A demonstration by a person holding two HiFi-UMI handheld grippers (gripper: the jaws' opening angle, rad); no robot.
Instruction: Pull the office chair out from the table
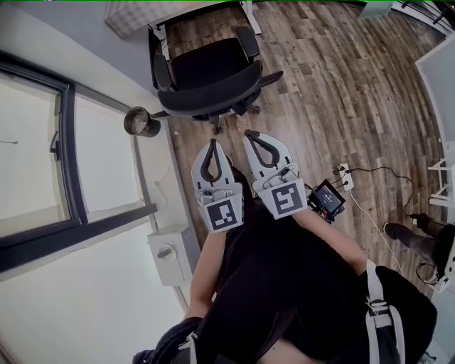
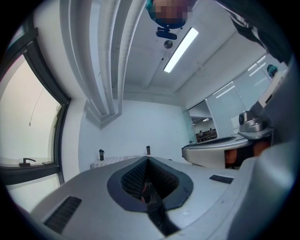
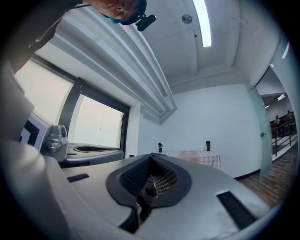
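Chair: the office chair (image 1: 207, 71) stands ahead of you on the wood floor (image 1: 320, 92), seat toward the table (image 1: 206, 10) and curved backrest (image 1: 213, 98) toward you.
Chair and table: the seat's far edge sits close to the table's edge, but most of the seat is in the open. That fits a chair only shallowly tucked in as well as one already drawn back, and this moment does not settle which.
Left gripper (image 1: 212, 146): jaws closed together, nothing between them.
Right gripper (image 1: 254, 136): jaws closed together too, holding nothing.
Direction: the chair lies straight on from both sets of tips, with bare floor between. Nothing touches.
Backrest axis: it runs across your line of reach, so you face its broad back.
Nearer hand: your right gripper's tips are slightly closer, under the backrest's right end. Your left sits under its middle (a dark round bin (image 1: 142, 122) stands just left of the chair, by the wall).
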